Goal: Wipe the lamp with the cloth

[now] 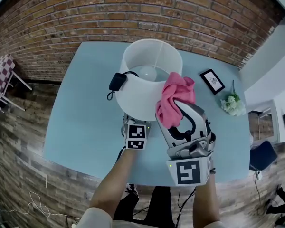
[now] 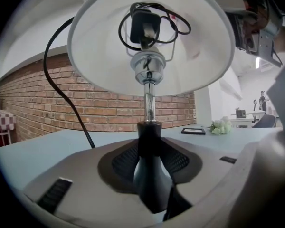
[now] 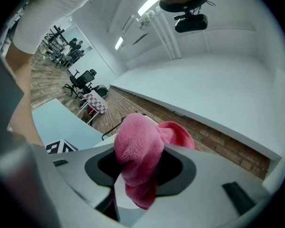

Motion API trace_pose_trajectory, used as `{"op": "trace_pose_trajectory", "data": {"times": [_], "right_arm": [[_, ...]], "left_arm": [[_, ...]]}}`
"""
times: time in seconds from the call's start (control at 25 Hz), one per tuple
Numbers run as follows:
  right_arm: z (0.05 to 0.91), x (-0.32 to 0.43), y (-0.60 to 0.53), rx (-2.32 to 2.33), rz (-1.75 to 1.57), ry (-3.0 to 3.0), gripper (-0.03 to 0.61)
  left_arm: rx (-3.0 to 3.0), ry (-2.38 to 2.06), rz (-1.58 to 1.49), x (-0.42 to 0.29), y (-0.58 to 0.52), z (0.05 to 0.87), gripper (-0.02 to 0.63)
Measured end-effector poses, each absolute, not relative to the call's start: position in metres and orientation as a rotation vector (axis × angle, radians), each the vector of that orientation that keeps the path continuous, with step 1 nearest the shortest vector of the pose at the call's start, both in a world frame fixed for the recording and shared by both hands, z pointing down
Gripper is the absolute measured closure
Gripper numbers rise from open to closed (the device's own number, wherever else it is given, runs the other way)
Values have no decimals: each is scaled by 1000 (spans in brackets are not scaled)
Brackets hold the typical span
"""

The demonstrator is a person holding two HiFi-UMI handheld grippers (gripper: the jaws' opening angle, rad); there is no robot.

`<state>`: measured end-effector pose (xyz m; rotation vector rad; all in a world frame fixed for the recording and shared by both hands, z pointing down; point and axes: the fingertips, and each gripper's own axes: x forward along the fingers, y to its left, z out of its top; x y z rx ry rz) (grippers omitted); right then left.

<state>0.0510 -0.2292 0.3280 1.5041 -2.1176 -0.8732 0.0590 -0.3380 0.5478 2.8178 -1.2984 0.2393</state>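
Left gripper (image 2: 151, 186) clamped top-heavy white-shaded lamp (image 2: 147, 46) by stiff black stem (image 2: 149, 139); right gripper (image 3: 137, 186) pinched soft pink cloth (image 3: 138, 148); shade (image 1: 145, 91) probably flimsy.

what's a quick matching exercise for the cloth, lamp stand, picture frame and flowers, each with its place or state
Things:
1 cloth
2 lamp stand
3 picture frame
4 flowers

Places or states:
A clamped by the left gripper
B black-edged, flat on the table
C held by the right gripper
D white, by the table's right edge

Pairs: 1-C, 2-A, 3-B, 4-D
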Motion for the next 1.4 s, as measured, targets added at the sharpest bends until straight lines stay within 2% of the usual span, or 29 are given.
{"op": "trace_pose_trajectory", "data": {"times": [0.24,0.8,1.12,1.4], "right_arm": [[347,50,-220,1446,-800,-2151,376],[291,76,-214,1557,-923,-2111,376],[272,43,-216,1418,-1053,-2104,373],[278,23,-219,1372,-1094,-2047,373]], "left_arm": [[2872,-1198,242,58,-337,548,439],[3042,-695,227,57,-324,549,441],[3116,-146,258,48,-311,550,440],[3094,-99,209,45,-311,548,440]]}}
